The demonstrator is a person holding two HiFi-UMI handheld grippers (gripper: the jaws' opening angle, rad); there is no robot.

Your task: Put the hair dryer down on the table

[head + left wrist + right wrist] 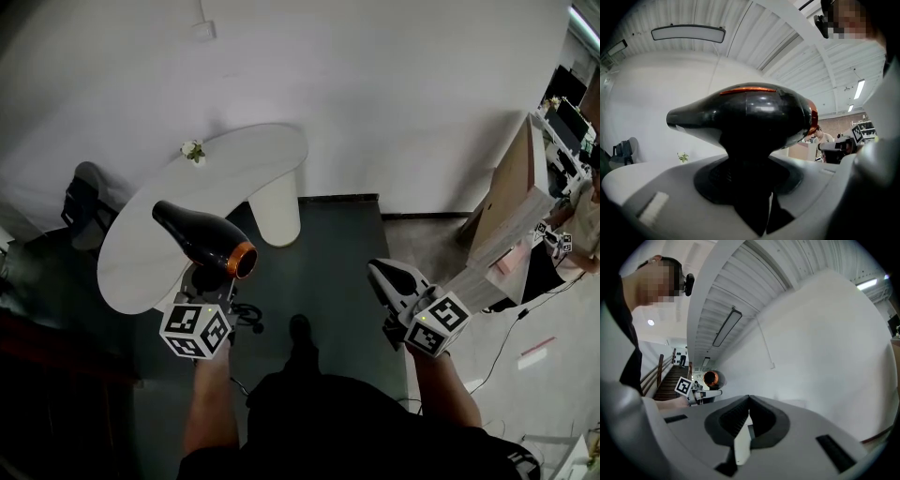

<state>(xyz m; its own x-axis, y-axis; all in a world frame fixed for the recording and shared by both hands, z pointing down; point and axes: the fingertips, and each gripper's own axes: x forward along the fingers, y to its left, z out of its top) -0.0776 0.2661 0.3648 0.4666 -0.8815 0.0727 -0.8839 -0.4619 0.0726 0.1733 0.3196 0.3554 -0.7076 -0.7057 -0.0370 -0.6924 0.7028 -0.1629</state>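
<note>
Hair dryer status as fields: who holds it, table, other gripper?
hair dryer: black, orange ring at one end
held by: left gripper, jaws closed on its handle
table: white, curved, small plant on it; dryer not set down yet
right gripper: shut, empty

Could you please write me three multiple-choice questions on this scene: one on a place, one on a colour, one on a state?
1. Where is the hair dryer? A in a drawer; B in the left gripper; C on a shelf.
2. What colour is the ring at its wide end? A green; B orange; C blue.
3. How does the right gripper stand? A wide open; B shut on a cable; C shut and empty.
Answers: B, the jaws clamp its handle; B, the ring shows orange; C, its jaws meet on nothing.
</note>
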